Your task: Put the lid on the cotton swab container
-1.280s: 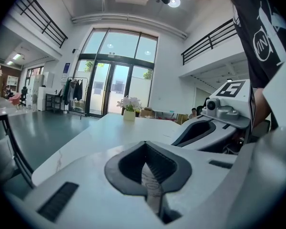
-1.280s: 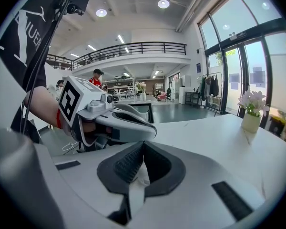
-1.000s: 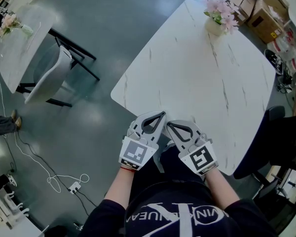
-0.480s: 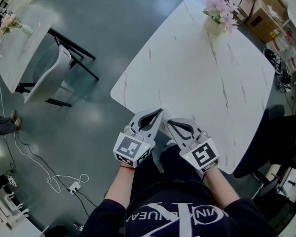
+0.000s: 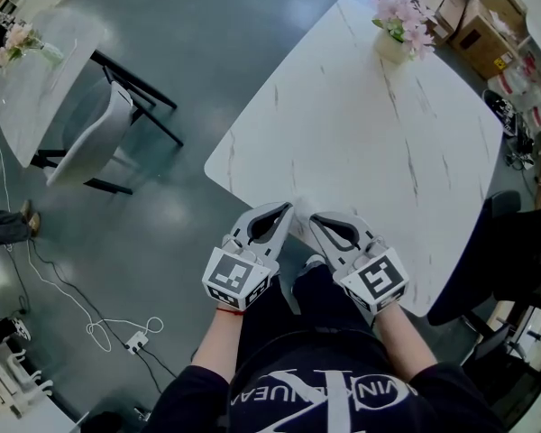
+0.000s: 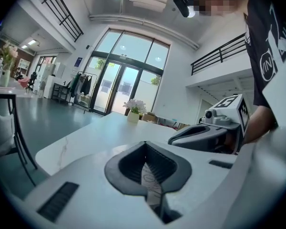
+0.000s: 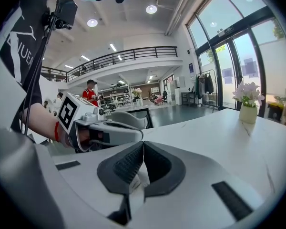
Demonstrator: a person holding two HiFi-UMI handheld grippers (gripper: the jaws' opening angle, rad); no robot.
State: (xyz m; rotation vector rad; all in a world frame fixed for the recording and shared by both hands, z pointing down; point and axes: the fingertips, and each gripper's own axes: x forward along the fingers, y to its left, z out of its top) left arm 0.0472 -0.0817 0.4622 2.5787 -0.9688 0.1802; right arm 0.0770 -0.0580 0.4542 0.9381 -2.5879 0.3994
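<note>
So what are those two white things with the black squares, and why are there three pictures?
They are hand-held grabbers, each with two jaws. A person holds the white left gripper and white right gripper at the near edge of a white marble-look table. The black squares are markers. One picture comes from a camera on the person's head, looking down; the other two from cameras riding on each gripper. On the table I see just a pale pot of pink flowers, at the far corner. Both grippers are shut and hold nothing.
</note>
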